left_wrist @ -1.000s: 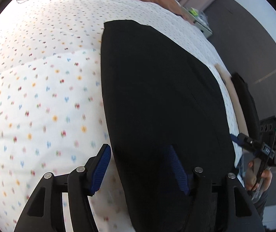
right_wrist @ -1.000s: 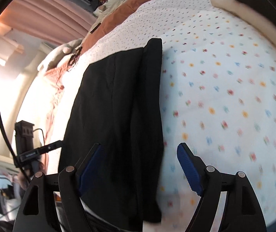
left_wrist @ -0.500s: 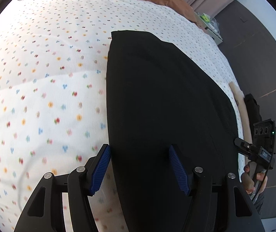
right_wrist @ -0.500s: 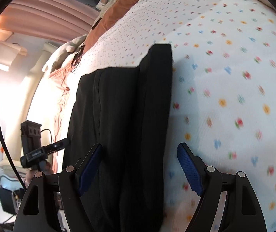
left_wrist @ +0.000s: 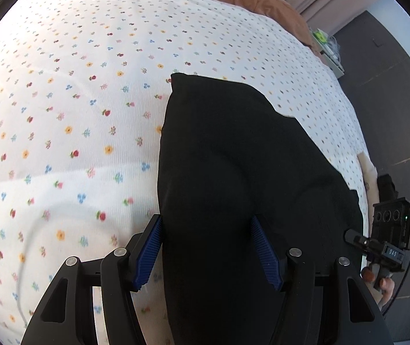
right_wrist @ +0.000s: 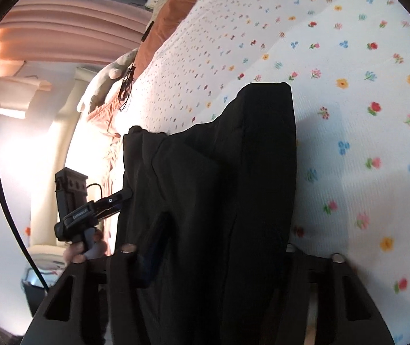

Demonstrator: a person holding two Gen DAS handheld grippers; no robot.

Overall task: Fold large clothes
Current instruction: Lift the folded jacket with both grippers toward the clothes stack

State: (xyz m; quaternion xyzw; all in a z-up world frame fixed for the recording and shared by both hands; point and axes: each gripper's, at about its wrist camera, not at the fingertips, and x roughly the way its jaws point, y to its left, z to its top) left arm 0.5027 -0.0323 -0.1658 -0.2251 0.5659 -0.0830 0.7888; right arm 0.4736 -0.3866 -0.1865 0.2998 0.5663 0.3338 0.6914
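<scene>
A black garment (left_wrist: 233, 172) lies folded lengthwise on the floral bedsheet (left_wrist: 75, 115). My left gripper (left_wrist: 207, 253) hovers over its near end. The blue pads stand apart, the left one at the cloth's left edge, and they do not pinch it. In the right wrist view the same black garment (right_wrist: 219, 187) bulges up between the jaws of my right gripper (right_wrist: 219, 253). Those jaws are closing on it: the left pad (right_wrist: 153, 250) digs into a fold and the cloth hides the right finger. Each view shows the other gripper at the garment's far side, held by a hand.
A brown blanket (left_wrist: 262, 3) and pale bedding lie at the bed's far end. The bed edge and grey floor (left_wrist: 392, 115) run along the right in the left wrist view. A cream cloth (left_wrist: 367, 166) sits at that edge. Pink curtains (right_wrist: 69, 28) hang beyond the bed.
Both grippers have come lower over the garment's near end. The right jaws have narrowed and cloth now bunches between them, covering the right finger. The left jaws kept their width.
</scene>
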